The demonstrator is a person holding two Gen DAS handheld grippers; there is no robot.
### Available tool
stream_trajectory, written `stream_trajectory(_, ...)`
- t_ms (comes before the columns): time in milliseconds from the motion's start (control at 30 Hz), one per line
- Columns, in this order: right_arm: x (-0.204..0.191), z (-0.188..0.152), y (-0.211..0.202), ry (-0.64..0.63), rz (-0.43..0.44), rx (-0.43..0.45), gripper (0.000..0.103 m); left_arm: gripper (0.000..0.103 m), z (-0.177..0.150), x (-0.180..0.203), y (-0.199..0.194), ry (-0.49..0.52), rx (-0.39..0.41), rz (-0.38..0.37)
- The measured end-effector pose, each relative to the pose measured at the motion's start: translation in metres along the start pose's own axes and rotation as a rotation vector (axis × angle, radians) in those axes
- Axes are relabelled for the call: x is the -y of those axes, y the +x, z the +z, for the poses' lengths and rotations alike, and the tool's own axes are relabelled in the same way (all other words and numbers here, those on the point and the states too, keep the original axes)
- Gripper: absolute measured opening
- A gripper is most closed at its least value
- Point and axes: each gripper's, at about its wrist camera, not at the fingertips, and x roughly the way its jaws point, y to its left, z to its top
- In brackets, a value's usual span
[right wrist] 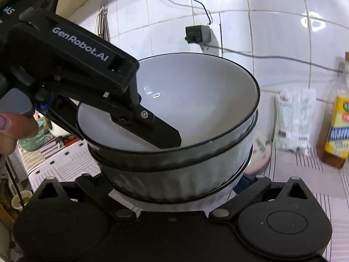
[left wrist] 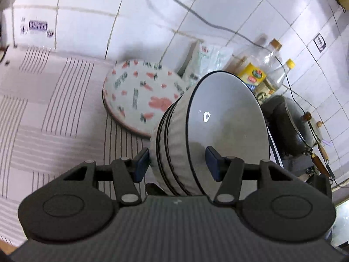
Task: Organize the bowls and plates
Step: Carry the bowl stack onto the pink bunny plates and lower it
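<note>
A stack of several grey bowls (left wrist: 185,144) with black rims hangs tilted above the striped counter cloth (left wrist: 54,113). My left gripper (left wrist: 178,163) is shut on the stack's rim, one pad outside the wall and one pad inside the top bowl. In the right wrist view its inner finger (right wrist: 161,133) lies in the top bowl (right wrist: 196,100). My right gripper (right wrist: 174,181) holds the stack low down, its fingers against both sides and mostly hidden. A white plate (left wrist: 135,93) with pink carrot prints lies flat on the cloth behind the bowls.
Oil bottles (left wrist: 257,74) and a white bag (left wrist: 202,61) stand against the tiled wall. A lidded dark pan (left wrist: 292,126) sits at the right. A cable (left wrist: 196,15) and a wall socket (right wrist: 197,33) run along the tiles. A person's hand (right wrist: 13,128) holds the left gripper.
</note>
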Motion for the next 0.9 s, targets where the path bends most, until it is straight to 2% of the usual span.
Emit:
stream_trajectory(133,0.012,0.015,0.019,-0.029,0.004,0.021,0.103,0.055,0.019,0.0,0.006,0.039,0.058,0.018)
stream_trajectory(267,0.021,0.034,0.043,-0.06,-0.007,-0.001,0.103,0.055,0.042,-0.01,0.024,0.037,0.089,0.02)
stream_trajectory(467,0.042,0.038,0.087,-0.045,-0.005,-0.025,0.103,0.055,0.068,-0.03,0.062,0.004,0.069,0.031)
stream_trajectory(700,0.053,0.031,0.125,-0.04,-0.011,-0.08,0.103,0.056,0.071,-0.047,0.095,-0.011,0.05,0.051)
stream_trajectory(900,0.054,0.023,0.143,-0.025,-0.026,-0.132,0.103,0.056,0.074,-0.055,0.109,-0.024,0.032,0.046)
